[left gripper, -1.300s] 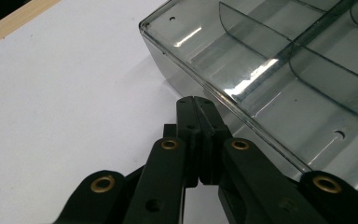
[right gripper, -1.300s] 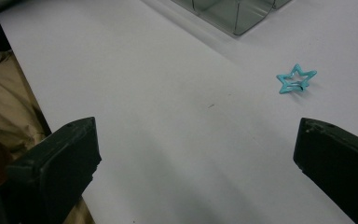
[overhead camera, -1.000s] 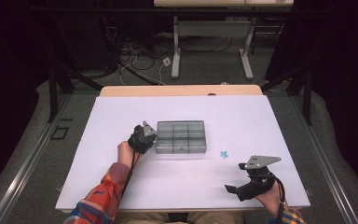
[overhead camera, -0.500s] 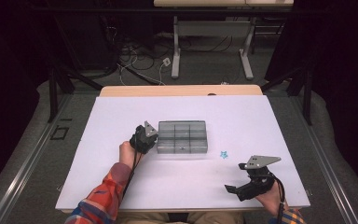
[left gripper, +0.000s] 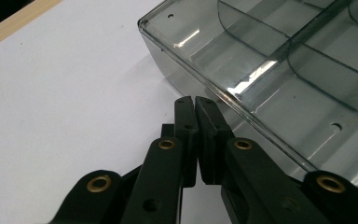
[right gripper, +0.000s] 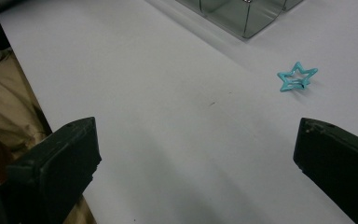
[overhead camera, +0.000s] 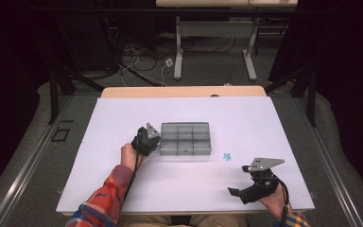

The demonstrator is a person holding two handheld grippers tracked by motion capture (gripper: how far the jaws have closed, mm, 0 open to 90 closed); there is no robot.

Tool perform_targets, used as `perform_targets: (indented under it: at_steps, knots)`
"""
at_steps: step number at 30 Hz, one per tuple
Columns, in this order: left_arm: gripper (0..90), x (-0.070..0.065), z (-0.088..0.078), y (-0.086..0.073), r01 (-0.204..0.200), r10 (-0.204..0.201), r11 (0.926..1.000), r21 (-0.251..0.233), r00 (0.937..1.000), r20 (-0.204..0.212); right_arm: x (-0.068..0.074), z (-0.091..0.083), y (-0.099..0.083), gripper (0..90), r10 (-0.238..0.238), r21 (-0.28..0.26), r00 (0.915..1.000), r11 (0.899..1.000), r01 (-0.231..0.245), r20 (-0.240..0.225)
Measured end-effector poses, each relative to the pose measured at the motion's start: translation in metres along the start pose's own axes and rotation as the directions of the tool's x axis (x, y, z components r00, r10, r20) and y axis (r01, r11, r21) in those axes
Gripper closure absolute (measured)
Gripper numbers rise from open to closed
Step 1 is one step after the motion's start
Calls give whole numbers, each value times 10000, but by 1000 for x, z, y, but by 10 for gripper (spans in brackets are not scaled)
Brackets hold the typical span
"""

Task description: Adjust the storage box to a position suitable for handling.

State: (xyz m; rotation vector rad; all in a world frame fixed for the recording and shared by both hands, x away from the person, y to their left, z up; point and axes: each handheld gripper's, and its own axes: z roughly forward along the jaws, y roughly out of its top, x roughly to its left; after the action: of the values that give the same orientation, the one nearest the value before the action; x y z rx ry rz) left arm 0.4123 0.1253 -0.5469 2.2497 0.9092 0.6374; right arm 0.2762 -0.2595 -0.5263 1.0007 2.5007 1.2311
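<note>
Nothing on the table has shifted since the earlier frames: both hands and the tray occupy the same places. Left gripper (overhead camera: 155, 140) rests at the left end of the grey compartment tray (overhead camera: 185, 126), near the middle of the white table (overhead camera: 113, 118). Its jaws are clenched with nothing between them; in the left gripper view the two pads (left gripper: 186, 116) meet just beside the tray's clear side wall (left gripper: 177, 65), close to one corner of the tray, though contact with the wall cannot be told. The tray's curved dividers split it into compartments, those visible being bare.

Right gripper (overhead camera: 234, 193) sits near the table's front right corner, well apart from the tray, its jaws spread wide and holding nothing. A small turquoise star (overhead camera: 227, 156) lies on the bare table surface between the tray's front right corner and the right gripper; in the right gripper view the star (right gripper: 297, 76) lies ahead of the released jaws, nearer the right-hand one, untouched.
</note>
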Motion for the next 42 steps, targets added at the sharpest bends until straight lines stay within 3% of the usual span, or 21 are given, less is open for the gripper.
perform_targets:
  at_steps: [6, 10, 15, 24, 30, 32, 42]
  knots:
    - [807, 3, -8, -4, 336, -336, 9994, 90, 9994, -20, 0, -1, -1, 0, -11, -32, 10000, 10000, 11, -5]
    - [729, 8, -18, -9, 692, -700, 9971, 308, 9973, 228, 1, -1, -1, 0, 56, -51, 10000, 10000, -56, -14]
    - [456, 9, -32, -13, 1017, -1031, 9935, 518, 9944, 247, 1, -1, -1, 0, 84, 33, 9999, 10000, -84, -102]
    - [180, 2, -59, -32, 861, -939, 9915, 975, 9925, 786, 0, -1, -2, 0, 143, 162, 9999, 9998, -142, -82]
    - [116, -4, -71, -38, 703, -783, 9932, 931, 9933, 850, -1, 1, -3, 0, 107, 91, 9999, 9999, -107, -56]
    - [94, -7, -73, -39, 784, -869, 9927, 920, 9919, 927, -1, 1, -3, 0, 106, 87, 9999, 9999, -105, -57]
    - [1, -17, -81, -41, 403, -502, 9934, 1071, 9945, 921, -2, 1, -5, 0, 268, 128, 9996, 9996, -268, -16]
